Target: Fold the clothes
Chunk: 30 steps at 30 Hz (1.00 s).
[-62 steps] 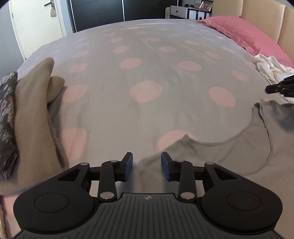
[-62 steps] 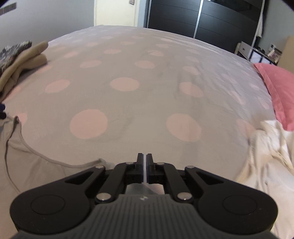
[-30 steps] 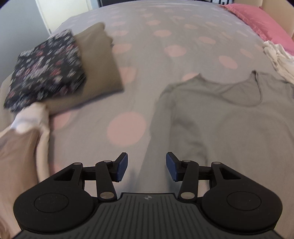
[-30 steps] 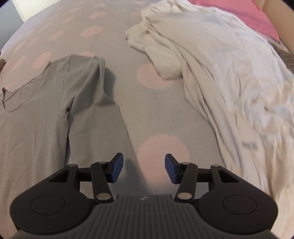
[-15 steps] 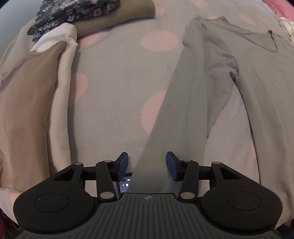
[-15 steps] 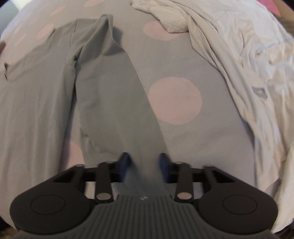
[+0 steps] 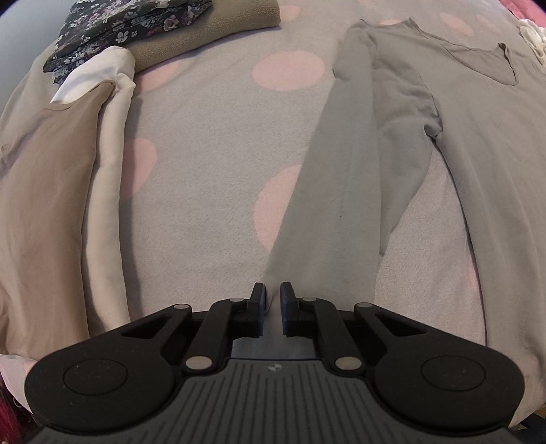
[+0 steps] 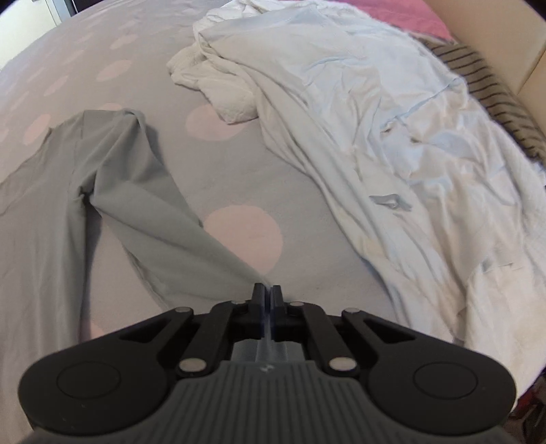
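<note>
A grey long-sleeved top (image 7: 477, 143) lies spread flat on the grey bedspread with pink dots (image 7: 204, 153). In the left wrist view my left gripper (image 7: 272, 296) is nearly closed on the cuff end of one sleeve (image 7: 341, 177), with a narrow gap still showing between the pads. In the right wrist view my right gripper (image 8: 267, 294) is shut on the end of the other sleeve (image 8: 160, 218), which runs up to the shoulder (image 8: 112, 126).
A beige and cream garment (image 7: 51, 205) lies at the left. Folded olive (image 7: 204, 30) and dark floral (image 7: 119, 24) clothes sit far left. A crumpled pile of white and pale blue clothes (image 8: 375, 136) fills the right. A striped item (image 8: 494, 88) and pink pillow (image 8: 392, 13) are beyond.
Both grippers closed on the sleeve ends. The right sleeve end was drawn outward to the right; the left gripper stayed near its sleeve cuff.
</note>
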Each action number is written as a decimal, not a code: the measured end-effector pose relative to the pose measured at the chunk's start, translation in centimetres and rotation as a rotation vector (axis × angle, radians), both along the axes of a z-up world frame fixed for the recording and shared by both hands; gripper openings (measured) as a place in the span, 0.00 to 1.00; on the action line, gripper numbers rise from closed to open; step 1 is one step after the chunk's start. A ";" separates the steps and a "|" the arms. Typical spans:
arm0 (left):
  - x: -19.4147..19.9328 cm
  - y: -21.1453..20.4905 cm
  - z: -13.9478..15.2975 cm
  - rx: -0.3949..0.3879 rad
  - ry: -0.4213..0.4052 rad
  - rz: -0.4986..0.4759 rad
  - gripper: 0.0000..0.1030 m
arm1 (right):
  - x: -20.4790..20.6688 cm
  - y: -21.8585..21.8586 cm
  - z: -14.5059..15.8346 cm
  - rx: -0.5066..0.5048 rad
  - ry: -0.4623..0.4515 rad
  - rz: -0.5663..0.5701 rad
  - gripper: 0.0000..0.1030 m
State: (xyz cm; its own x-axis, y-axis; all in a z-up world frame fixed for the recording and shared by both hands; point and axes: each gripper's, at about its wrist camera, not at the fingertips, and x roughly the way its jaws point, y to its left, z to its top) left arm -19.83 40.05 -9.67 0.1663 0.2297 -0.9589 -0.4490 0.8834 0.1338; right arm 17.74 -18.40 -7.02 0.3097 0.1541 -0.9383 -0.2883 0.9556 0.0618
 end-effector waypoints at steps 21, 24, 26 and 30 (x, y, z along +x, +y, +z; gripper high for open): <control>1.3 -0.2 -0.3 0.024 0.037 -0.009 0.07 | -3.6 -5.4 -4.3 -0.038 0.354 -0.114 0.39; 1.0 -0.2 -0.3 0.020 0.029 -0.009 0.07 | -3.9 -4.4 -3.8 -0.039 0.339 -0.079 0.06; 0.8 -0.3 -0.2 0.020 0.027 -0.011 0.07 | -3.9 -3.9 -3.1 -0.058 0.298 -0.069 0.05; 0.8 -0.3 -0.3 0.026 0.028 -0.013 0.07 | -2.7 -5.0 -0.3 -0.095 0.143 -0.173 0.05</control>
